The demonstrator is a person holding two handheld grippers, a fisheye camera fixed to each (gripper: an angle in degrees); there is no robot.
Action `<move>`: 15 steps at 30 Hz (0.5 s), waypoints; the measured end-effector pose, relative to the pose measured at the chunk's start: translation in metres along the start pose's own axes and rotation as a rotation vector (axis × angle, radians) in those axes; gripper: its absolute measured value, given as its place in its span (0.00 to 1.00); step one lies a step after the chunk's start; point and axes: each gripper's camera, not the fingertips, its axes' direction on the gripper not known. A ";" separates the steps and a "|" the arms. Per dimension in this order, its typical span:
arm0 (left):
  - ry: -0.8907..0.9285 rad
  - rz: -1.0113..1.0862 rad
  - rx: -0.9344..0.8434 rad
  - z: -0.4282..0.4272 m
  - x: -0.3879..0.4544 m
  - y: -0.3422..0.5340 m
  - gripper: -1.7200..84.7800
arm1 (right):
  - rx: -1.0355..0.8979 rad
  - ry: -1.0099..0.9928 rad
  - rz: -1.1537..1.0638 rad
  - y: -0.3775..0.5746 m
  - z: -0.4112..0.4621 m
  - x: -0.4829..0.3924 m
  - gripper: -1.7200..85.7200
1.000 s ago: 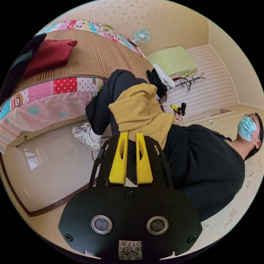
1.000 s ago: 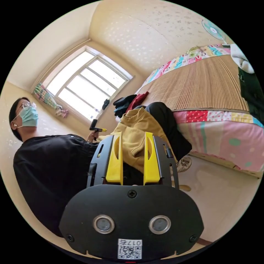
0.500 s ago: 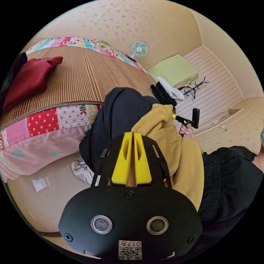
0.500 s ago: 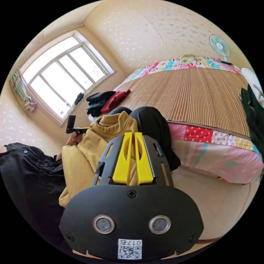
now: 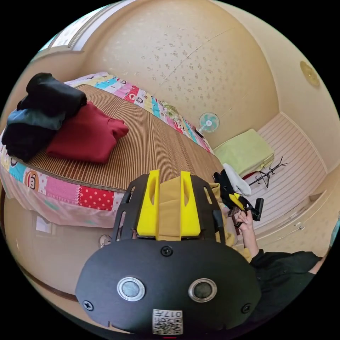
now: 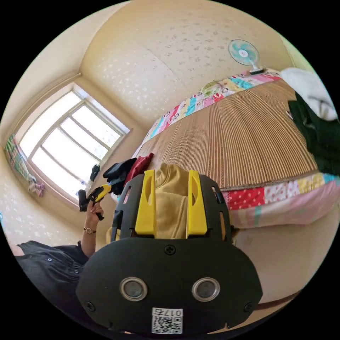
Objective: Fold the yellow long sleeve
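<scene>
The yellow long sleeve point(image 5: 169, 209) is bunched in front of the bed's near edge. In the left gripper view it fills the gap between the jaws of my left gripper point(image 5: 170, 173), which stand apart, open. In the right gripper view its collar end point(image 6: 171, 209) shows between the spread jaws of my right gripper point(image 6: 171, 172), also open. A hand holds the right gripper point(image 5: 236, 199) up beside the garment's right end. In the right gripper view a hand holds the left gripper point(image 6: 100, 193) at the garment's left.
The bed has a woven mat point(image 5: 148, 141) and a patchwork cover. A folded red garment point(image 5: 85, 134) and a dark pile point(image 5: 39, 109) lie on it. Black and white clothes point(image 6: 315, 117) sit at its other end. A fan point(image 5: 208, 122), a coat rack point(image 5: 269, 171) and a window point(image 6: 71, 141) stand around.
Both grippers went from shut half a second ago to open. Both cameras have swung up toward the bed, so the person's legs and shoe left the views.
</scene>
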 end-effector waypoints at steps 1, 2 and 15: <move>0.008 0.016 -0.004 0.001 0.007 0.010 0.12 | -0.007 -0.017 0.059 0.004 -0.007 0.021 0.16; 0.009 0.027 -0.013 0.002 0.011 0.015 0.12 | -0.039 -0.051 0.197 0.017 -0.018 0.069 0.17; 0.177 0.612 -0.853 0.143 0.150 0.103 0.11 | -0.097 -0.817 1.261 0.172 0.096 0.356 0.22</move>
